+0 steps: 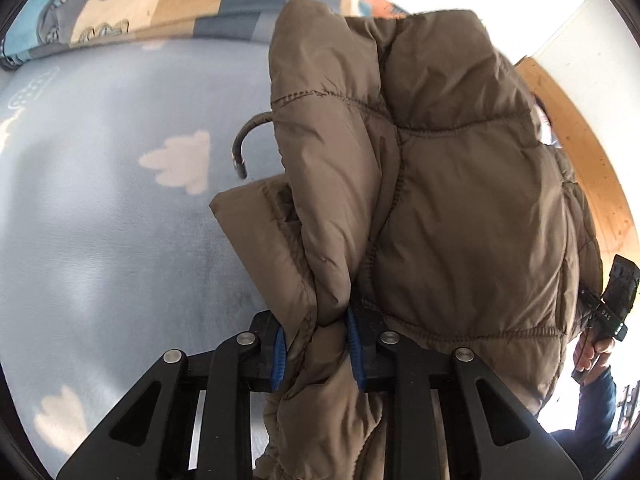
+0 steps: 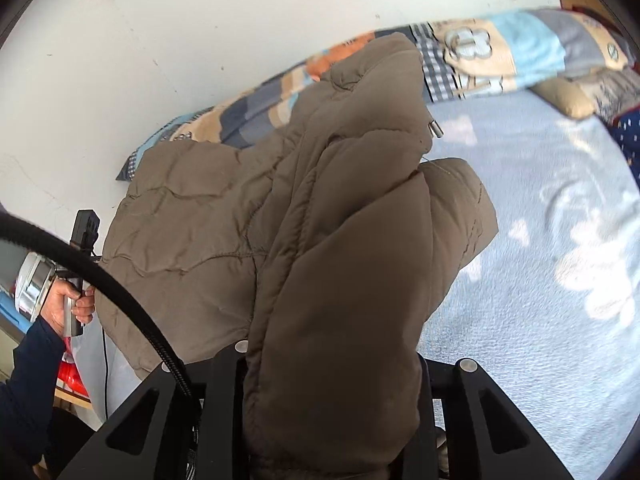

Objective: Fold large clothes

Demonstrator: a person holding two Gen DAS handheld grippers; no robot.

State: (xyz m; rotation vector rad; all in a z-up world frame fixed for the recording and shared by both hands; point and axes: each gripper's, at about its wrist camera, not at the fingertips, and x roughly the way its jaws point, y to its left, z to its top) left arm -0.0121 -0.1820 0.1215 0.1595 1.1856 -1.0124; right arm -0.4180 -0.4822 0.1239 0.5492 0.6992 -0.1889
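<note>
Above the bed (image 1: 100,208) we hold the brown puffer jacket (image 1: 440,184) aloft, left gripper (image 1: 316,354) and right gripper (image 2: 332,364) each pinching padding at six o'clock; slick fabric could slip free.

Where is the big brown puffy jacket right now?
The jacket hangs above the blue blanket, pinched by the left gripper in the left view and draped over the right gripper in the right view.
</note>
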